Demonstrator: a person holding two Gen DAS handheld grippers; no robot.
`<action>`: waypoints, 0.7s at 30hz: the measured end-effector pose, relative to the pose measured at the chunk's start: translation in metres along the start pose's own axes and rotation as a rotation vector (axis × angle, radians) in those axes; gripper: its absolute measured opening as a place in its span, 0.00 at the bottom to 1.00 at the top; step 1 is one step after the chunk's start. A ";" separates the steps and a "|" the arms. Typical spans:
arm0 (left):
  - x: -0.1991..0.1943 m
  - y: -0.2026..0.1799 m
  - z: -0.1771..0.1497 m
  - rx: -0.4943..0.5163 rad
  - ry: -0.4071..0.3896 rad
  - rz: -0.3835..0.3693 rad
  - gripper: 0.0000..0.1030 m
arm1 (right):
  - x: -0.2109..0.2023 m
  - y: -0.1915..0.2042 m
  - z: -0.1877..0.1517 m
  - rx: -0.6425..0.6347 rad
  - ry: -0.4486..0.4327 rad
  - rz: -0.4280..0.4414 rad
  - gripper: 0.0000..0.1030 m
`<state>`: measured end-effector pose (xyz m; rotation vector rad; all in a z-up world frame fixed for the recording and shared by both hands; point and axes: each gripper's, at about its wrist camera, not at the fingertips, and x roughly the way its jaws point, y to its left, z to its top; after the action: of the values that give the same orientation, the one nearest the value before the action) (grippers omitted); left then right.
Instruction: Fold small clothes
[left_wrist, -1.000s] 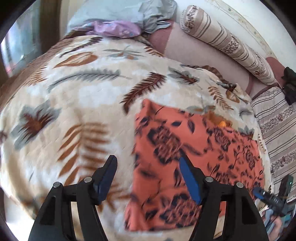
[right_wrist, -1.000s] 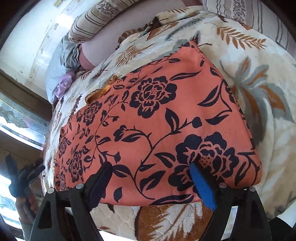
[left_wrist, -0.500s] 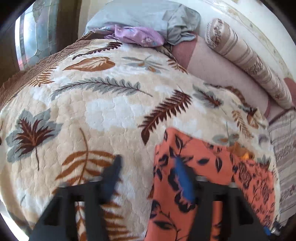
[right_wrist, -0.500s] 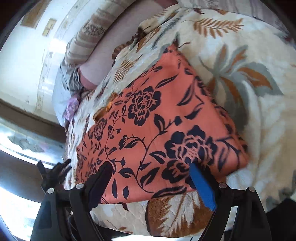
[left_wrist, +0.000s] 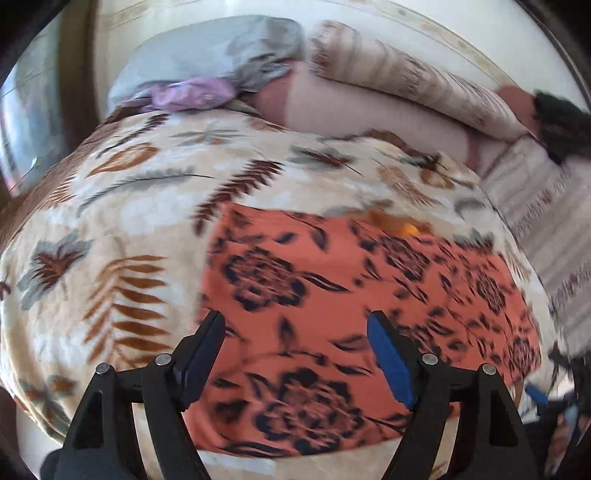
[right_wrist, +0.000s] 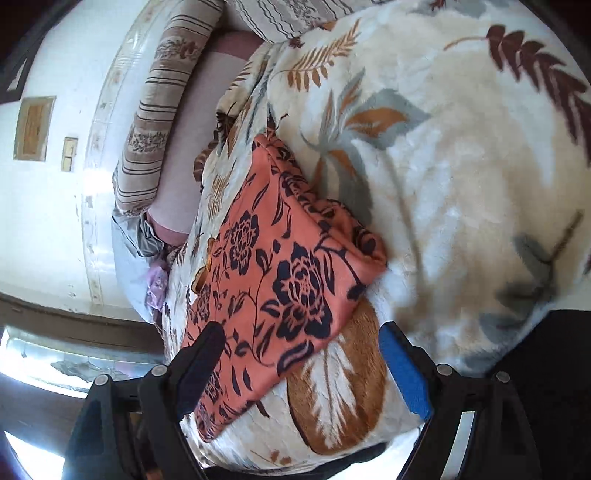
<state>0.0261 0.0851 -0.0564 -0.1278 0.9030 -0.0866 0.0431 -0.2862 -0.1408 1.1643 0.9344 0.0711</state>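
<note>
Orange floral garment is laid flat, folded, on the leaf-print blanket, close to its near edge. Striped bolster pillow and grey cloth are seen at the far side by the wall. Left gripper is held spread wide above the garment, nothing grasped. Right gripper is likewise spread over the garment's corner, empty.
</note>
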 end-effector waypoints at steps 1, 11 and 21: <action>0.002 -0.012 -0.004 0.019 0.021 -0.010 0.77 | 0.006 -0.003 0.003 0.028 0.002 -0.003 0.85; 0.032 -0.086 -0.003 0.153 0.037 0.000 0.85 | 0.020 0.001 0.013 0.006 -0.058 -0.040 0.57; 0.067 -0.090 -0.016 0.202 0.149 0.073 0.85 | 0.021 0.004 0.012 -0.039 -0.044 -0.030 0.64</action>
<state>0.0529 -0.0139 -0.1049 0.1009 1.0409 -0.1204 0.0665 -0.2829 -0.1488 1.1112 0.9076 0.0393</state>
